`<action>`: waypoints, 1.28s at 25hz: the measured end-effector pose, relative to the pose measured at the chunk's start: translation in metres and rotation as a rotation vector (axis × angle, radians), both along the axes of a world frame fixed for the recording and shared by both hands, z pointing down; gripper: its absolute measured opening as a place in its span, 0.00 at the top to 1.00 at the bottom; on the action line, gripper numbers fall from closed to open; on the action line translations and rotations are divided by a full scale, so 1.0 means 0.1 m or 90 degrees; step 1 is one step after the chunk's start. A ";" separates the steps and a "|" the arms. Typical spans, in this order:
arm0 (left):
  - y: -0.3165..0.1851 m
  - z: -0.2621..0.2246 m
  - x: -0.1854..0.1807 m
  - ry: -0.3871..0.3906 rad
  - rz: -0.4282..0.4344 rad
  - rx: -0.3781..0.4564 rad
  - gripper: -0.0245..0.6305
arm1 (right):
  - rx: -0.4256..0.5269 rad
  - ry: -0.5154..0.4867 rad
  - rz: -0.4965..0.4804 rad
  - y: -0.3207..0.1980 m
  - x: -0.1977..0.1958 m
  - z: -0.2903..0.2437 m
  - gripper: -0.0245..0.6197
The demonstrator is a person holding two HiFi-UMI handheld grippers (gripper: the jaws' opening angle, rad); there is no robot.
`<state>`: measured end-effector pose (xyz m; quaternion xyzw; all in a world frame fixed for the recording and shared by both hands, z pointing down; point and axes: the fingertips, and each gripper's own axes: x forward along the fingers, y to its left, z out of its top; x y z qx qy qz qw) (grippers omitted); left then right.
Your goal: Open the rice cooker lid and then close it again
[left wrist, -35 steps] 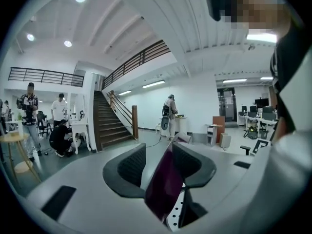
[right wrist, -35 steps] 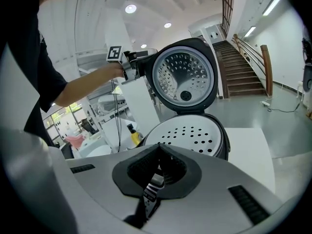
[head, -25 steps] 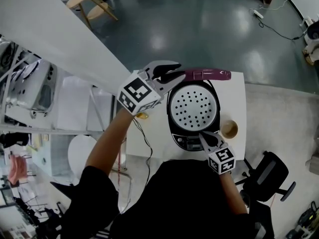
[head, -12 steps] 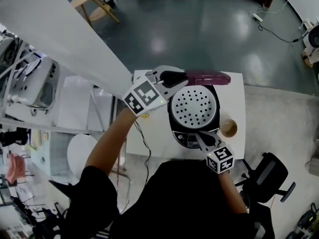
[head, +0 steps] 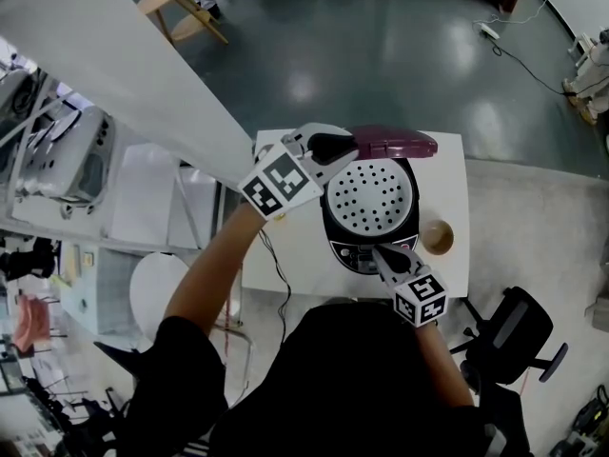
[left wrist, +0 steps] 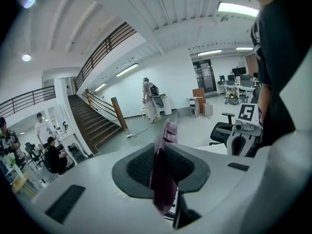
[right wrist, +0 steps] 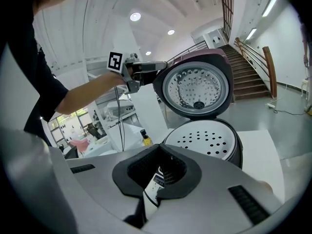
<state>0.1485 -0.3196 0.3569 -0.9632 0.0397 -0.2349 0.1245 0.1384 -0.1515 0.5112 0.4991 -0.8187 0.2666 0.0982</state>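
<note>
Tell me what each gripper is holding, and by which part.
The left gripper pinches the open maroon lid by its rim; the right gripper clamps the rice cooker at its front edge, by the control panel.

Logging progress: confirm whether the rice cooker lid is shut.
No, the lid stands raised above the perforated tray, clamped by the left gripper.

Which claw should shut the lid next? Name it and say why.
Left. The left claw clamps the edge of the raised lid; the right claw grips the front of the rice cooker, away from that lid.
</note>
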 end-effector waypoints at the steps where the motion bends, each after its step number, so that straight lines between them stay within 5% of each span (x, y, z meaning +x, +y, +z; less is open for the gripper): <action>1: 0.02 0.01 0.00 -0.002 0.000 0.001 0.87 | 0.002 -0.001 0.005 0.01 0.02 -0.01 0.96; 19: 0.55 0.37 -0.11 -0.021 0.031 0.018 0.87 | 0.032 -0.007 0.068 0.19 0.05 -0.20 0.96; 32: 1.02 0.89 -0.18 -0.111 0.079 0.007 0.86 | 0.028 -0.002 0.116 0.38 0.19 -0.14 0.96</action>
